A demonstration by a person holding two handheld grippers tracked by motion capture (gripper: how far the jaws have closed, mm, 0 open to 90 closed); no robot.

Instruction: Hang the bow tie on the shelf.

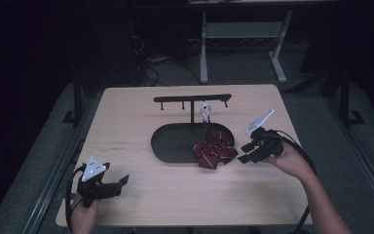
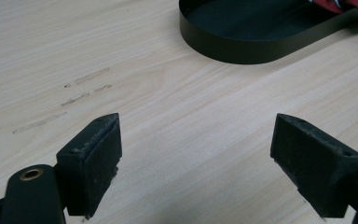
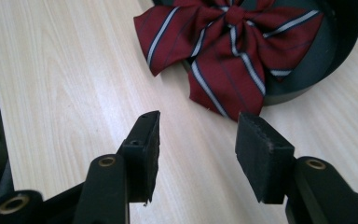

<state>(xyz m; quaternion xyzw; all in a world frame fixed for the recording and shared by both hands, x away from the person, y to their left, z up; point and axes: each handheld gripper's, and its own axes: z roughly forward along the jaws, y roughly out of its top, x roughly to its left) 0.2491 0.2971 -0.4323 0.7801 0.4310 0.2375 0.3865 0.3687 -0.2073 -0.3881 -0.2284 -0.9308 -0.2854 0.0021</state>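
while my right claw [image 1: 246, 152] hangs over the near right part of the table [image 1: 141, 195], the pale wooden top spreads out ahead of both my claws, with a few faint scuff marks well in front of my left claw [image 1: 121, 181]. ahead of my right claw and a little to its left sits the black oval tray [image 1: 168, 146], a shallow dish with a low wall, and out of it rises a thin black stand [image 1: 193, 100] with a crossbar and short pegs, farther from me than anything else on the table. a white clip [image 1: 205, 111] hangs from that crossbar, and a thin strap runs down from it to the bow.

the dark red bow [image 3: 233, 44], striped in white and navy, lies just beyond my right claw's tips. most of it rests inside the tray at the end nearest that claw, but one tail droops over the tray wall onto the wood, and a loop on the other side also spills past the rim. the tail's end lies just ahead of one black pad [image 3: 261, 154], though i cannot tell whether they touch.

my right claw's jaws stand partly apart, with only bare table between them; they grip nothing. my left claw sits at the near left corner, well away from the tray, its jaws spread wide over bare wood and holding nothing either. my hand [image 1: 292, 163] wraps the right claw's body from behind.
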